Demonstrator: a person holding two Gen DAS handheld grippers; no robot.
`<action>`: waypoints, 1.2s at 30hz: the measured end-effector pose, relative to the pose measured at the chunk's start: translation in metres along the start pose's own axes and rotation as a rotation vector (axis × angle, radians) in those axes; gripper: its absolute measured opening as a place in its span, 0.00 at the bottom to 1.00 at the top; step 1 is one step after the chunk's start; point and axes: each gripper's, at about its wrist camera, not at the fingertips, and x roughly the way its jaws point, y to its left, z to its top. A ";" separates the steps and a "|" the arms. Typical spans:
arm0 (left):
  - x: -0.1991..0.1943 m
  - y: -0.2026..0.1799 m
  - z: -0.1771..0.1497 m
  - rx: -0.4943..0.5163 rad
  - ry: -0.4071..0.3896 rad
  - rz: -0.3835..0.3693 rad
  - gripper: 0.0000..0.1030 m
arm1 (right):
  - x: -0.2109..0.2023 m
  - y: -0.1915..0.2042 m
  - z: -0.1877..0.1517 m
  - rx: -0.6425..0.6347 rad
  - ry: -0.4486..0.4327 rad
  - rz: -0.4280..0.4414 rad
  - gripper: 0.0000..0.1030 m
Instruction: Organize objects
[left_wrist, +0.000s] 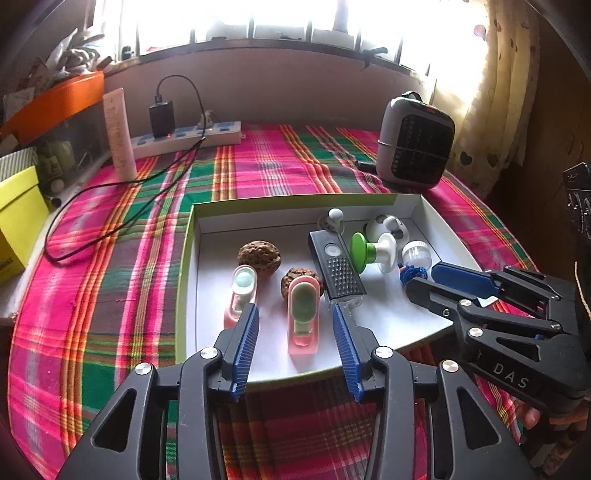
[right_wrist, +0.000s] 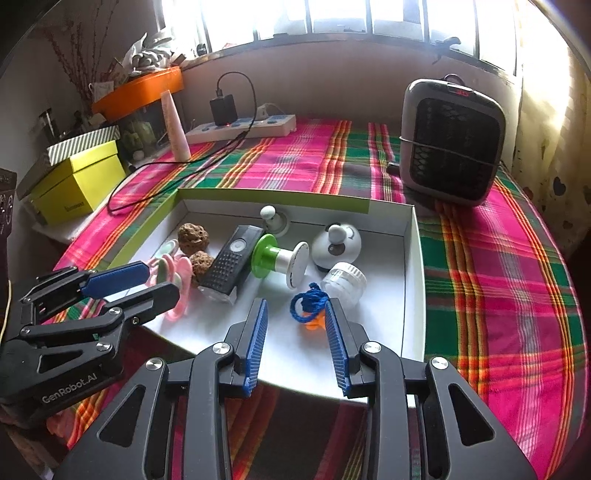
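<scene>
Two walnuts (left_wrist: 259, 255), two pink clips (left_wrist: 303, 314)

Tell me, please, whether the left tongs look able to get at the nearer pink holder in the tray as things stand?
Probably yes. The left tongs stand open, with the nearer pink holder lying lengthwise between the fingers and nothing on top of it. A walnut touches its far end, clear of the sides.

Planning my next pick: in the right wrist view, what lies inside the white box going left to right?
Pink holders → walnuts → black remote → green-and-white spool → white dome and, nearer, clear jar.
</scene>
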 end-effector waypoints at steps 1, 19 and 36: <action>-0.001 0.000 -0.001 0.001 -0.003 0.002 0.39 | -0.002 0.001 0.000 -0.002 -0.002 -0.001 0.33; -0.038 -0.011 -0.024 0.008 -0.044 0.003 0.39 | -0.034 0.015 -0.024 0.012 -0.047 -0.012 0.33; -0.045 -0.015 -0.054 -0.010 -0.009 0.012 0.39 | -0.039 0.021 -0.054 0.021 -0.013 -0.035 0.33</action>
